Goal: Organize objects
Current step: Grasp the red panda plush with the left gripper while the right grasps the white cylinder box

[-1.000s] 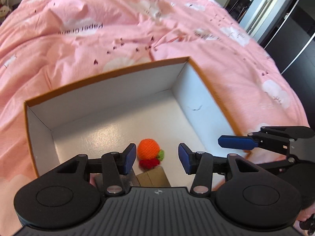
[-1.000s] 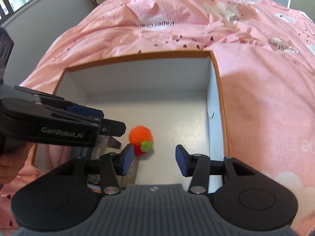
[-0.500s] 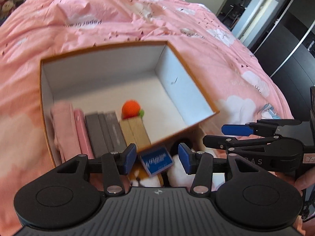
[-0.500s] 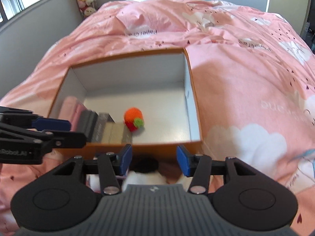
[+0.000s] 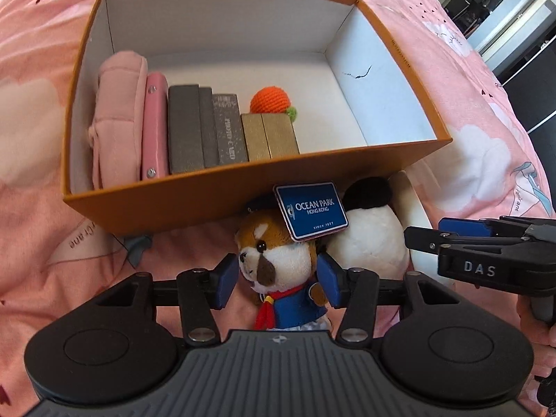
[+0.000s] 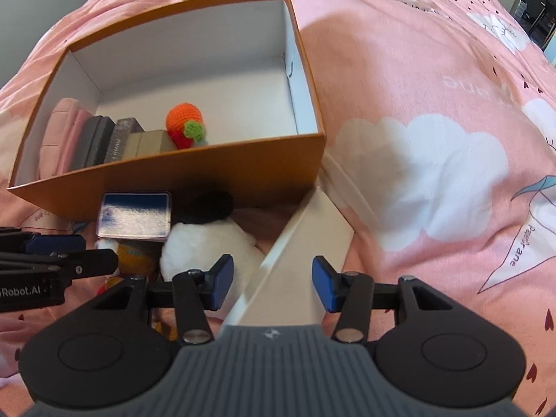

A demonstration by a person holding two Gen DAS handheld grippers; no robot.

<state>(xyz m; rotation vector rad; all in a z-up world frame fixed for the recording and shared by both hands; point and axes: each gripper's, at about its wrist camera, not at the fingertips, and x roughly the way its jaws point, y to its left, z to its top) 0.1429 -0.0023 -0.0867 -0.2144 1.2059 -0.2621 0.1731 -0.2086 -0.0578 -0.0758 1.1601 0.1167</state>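
Observation:
An orange cardboard box (image 5: 243, 193) stands open on the pink bed. Inside are a pink pouch (image 5: 118, 118), a row of flat cases (image 5: 205, 128) and a crocheted orange fruit (image 5: 269, 102). In front of the box lie a brown-and-white plush animal in a blue outfit (image 5: 278, 257) with a blue Ocean Park tag (image 5: 311, 215), and a white plush with a black part (image 5: 368, 232). My left gripper (image 5: 278, 285) hovers over the brown plush, jaws opening, pads either side of it without pressing. My right gripper (image 6: 271, 286) is open over the edge of a white lid (image 6: 305, 243).
The pink bedspread (image 6: 434, 121) with white clouds spreads wide to the right of the box. Dark cabinets (image 5: 521, 34) stand past the bed's far right edge. A hand (image 5: 535, 319) holds the right gripper's handle.
Both grippers have drawn back and sunk from over the inside of the box to the plush toys and white lid in front of it. The box's contents came into full view.

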